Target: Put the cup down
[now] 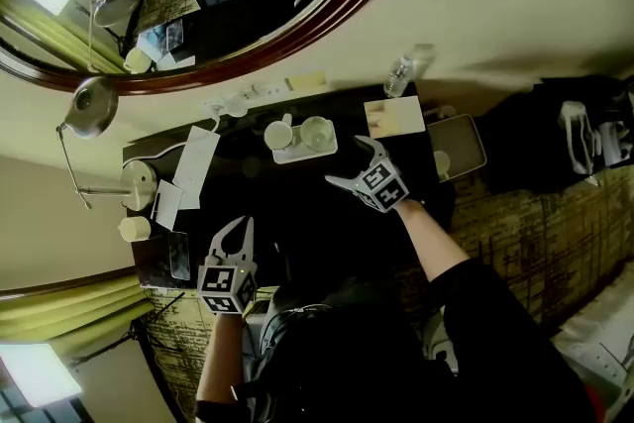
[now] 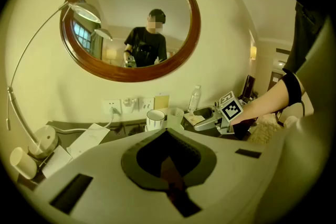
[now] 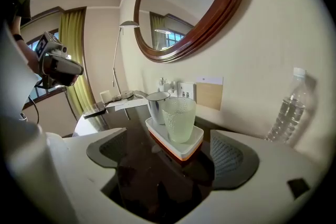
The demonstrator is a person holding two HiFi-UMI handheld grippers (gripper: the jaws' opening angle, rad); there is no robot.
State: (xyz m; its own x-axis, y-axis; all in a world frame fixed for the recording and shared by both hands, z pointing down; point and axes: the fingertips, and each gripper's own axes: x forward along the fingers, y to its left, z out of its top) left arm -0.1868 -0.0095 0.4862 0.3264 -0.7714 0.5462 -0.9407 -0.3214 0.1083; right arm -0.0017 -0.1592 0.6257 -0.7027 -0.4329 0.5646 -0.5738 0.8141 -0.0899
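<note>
Nearest us was item one, the left gripper (image 2: 167, 134): pale grey moulded plastic with dark pads. Its jaws were clenched tight together with nothing between them, over the near edge of the glossy black table top (image 1: 297, 213).

Item two, the right gripper (image 1: 349, 163): the same grey plastic, with a marker cube on its back. Its jaws were spread wide and released, and the mesh-textured pads pressed on nothing.

Item three, the frosted dimpled glass cup (image 3: 179, 119): a translucent, slightly tapered tumbler. It stood upright on the white rounded-rectangle tray (image 3: 195, 141), which had an orange underside. We logged the cup just ahead of the right gripper's open jaws, apart from both pads.

Item four, the white ceramic mug (image 3: 156, 105): cylindrical with a dark rim. It stood on the same tray, just beside the cup and on its left in the right gripper view.

Item five, the clear ribbed plastic water bottle (image 3: 286, 113): upright by the cream wall, well to the right of the tray in that view.

Item six, the oval mirror (image 2: 131, 18): set in a polished reddish-brown wooden frame and hung above the table. A person showed in its glass.

Item seven, the slender arched metal lamp (image 2: 85, 10): a round disc head and a round base, at the table's left end in the left gripper view. White paper sheets (image 2: 89, 139) and a small cream cylinder (image 2: 21, 161) lay near its base.
</note>
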